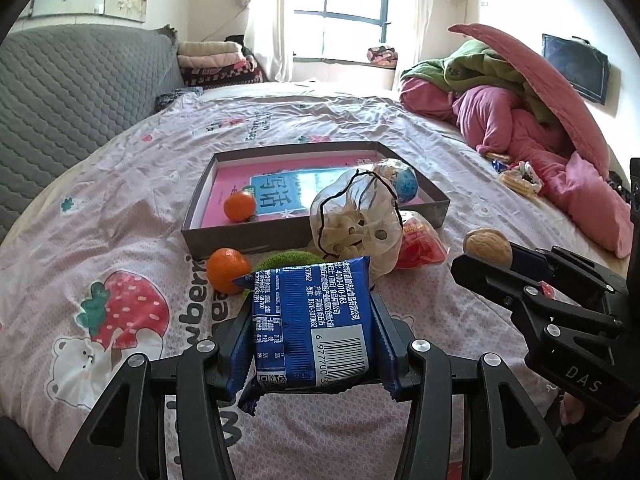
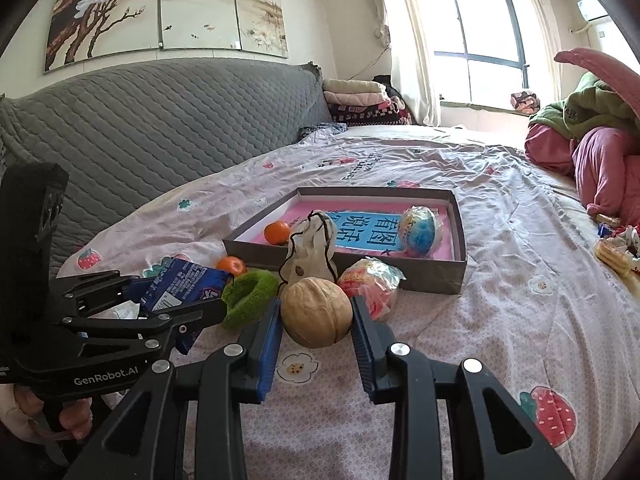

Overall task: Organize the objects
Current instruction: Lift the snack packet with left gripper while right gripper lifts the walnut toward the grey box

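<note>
Bedroom, daylight from the far window; a bed (image 1: 120, 184) with a strawberry-print sheet served as the work surface. A shallow grey box (image 1: 248, 236) lay mid-bed, holding one orange (image 1: 239, 207) at its left and a blue-and-white wrapped ball (image 1: 402, 184) at its right, on a pink booklet.

Just outside the near wall of the box were seen a second orange (image 1: 226, 270), a green fuzzy ring (image 2: 250, 298), a drawstring mesh pouch (image 1: 356, 220) and a red-and-clear packet (image 1: 420, 246).

The left tool (image 1: 316, 344) was closed partway on a blue snack packet (image 1: 312, 320), raised above the sheet. The right tool (image 2: 316, 316) was clamped on a walnut (image 2: 316, 312), also lifted.

Step judged: both items picked, transport pending. The next move would call for each to be carried over the near wall and released into free box floor, clear of the pouch.
</note>
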`<state>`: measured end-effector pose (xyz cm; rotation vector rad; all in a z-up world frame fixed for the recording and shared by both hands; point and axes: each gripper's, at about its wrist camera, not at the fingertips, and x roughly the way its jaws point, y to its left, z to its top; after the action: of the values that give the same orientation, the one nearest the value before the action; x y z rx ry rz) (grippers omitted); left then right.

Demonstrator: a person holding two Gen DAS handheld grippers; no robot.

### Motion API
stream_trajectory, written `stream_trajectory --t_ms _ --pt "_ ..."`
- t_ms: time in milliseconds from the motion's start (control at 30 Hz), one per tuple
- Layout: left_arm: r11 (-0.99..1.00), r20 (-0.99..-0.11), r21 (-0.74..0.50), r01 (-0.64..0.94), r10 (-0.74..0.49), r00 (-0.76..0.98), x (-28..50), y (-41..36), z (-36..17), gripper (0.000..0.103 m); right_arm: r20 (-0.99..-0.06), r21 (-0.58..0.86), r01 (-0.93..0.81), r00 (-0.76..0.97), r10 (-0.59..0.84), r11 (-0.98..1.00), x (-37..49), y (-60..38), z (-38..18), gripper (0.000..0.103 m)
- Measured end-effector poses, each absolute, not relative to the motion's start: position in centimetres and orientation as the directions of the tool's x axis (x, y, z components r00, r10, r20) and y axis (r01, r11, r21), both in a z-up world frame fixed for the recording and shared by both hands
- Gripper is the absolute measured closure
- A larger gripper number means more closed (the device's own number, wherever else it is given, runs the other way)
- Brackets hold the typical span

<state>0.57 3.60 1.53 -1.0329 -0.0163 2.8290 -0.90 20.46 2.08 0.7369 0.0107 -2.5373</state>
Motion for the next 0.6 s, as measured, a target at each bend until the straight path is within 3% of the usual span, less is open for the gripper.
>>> stream_trajectory --t_ms 600 --pt "-0.991 -0.628 -0.095 -0.090 0.130 -0.767 0.0 2.2 2.4 0.050 -0.468 0.124 0.430 -0.769 -0.435 -0.894 -1.2 21.1 2.9 0.069"
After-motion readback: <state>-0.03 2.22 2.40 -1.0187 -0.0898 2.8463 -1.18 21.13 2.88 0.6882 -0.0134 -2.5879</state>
